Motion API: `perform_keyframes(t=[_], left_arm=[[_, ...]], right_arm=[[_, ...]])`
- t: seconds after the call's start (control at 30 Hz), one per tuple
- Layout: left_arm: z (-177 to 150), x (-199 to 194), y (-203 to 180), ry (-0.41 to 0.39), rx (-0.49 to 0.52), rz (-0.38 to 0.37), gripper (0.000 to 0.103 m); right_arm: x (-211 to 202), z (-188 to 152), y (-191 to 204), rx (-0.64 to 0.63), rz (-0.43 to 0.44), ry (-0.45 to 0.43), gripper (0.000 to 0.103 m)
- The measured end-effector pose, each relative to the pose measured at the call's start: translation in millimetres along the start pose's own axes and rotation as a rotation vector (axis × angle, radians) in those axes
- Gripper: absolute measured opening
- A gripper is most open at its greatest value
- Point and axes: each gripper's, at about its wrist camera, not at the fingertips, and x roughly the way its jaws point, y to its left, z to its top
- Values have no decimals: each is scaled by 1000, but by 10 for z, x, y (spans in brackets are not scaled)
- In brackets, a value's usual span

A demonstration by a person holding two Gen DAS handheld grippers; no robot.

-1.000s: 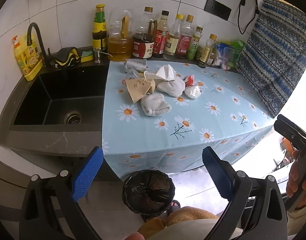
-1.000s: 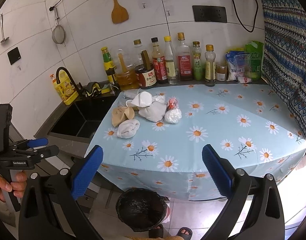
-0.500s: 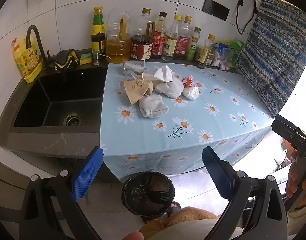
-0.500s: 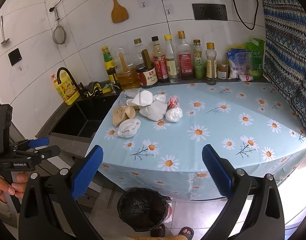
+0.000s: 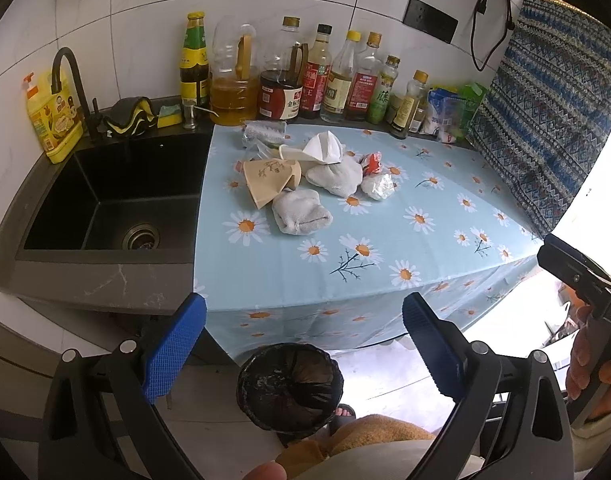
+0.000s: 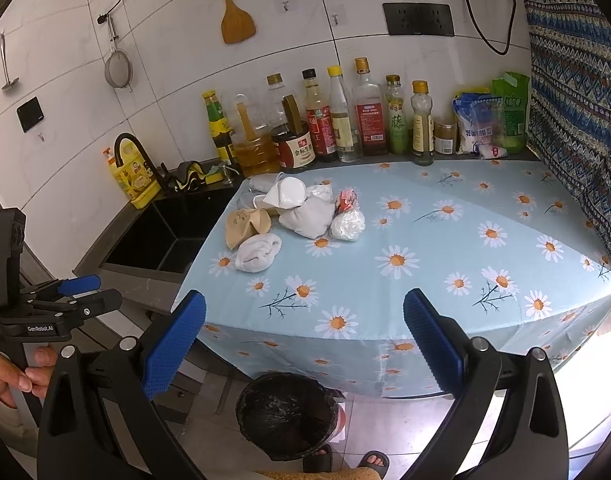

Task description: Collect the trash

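A heap of trash lies on the daisy tablecloth (image 5: 385,236) near the sink: a brown paper bag (image 5: 267,178), crumpled white wads (image 5: 301,212) (image 6: 258,254), a white mask (image 5: 324,148) (image 6: 287,192), a clear plastic ball (image 5: 378,186) (image 6: 347,224) and a red wrapper (image 5: 371,162). A black-lined bin (image 5: 289,384) (image 6: 287,414) stands on the floor in front of the table. My left gripper (image 5: 303,348) is open, held back above the bin. My right gripper (image 6: 304,344) is open too, also short of the table, empty.
A row of sauce and oil bottles (image 5: 305,80) lines the back wall. A black sink (image 5: 105,200) with a faucet and yellow soap bottle (image 5: 51,116) sits left of the cloth. A patterned curtain (image 5: 553,120) hangs at the right. A person's sandalled feet (image 6: 369,460) stand by the bin.
Both views have drifted slightly, the scene sliding a little; both grippers stay open and empty, and the trash has not moved.
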Motion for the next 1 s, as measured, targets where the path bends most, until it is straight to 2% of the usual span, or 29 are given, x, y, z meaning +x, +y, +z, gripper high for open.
perform_keyframes(t=[0.27,0.5,0.77,1.0], left_arm=[[-27,-21,3,-2,4,-6,95],[-34,-64,40,-13,-15,-50,96],[-44,-89,8,-20,21,-51,96],[-41,-20,110,-7,-32,-78,96]], right_arm=[[-14,-50,19,8,3,2,98],[-21,-49,21,7,2,2,98],[-55,-77,60,5,-7,0,98],[-32,-77,110,5,-23,17,98]])
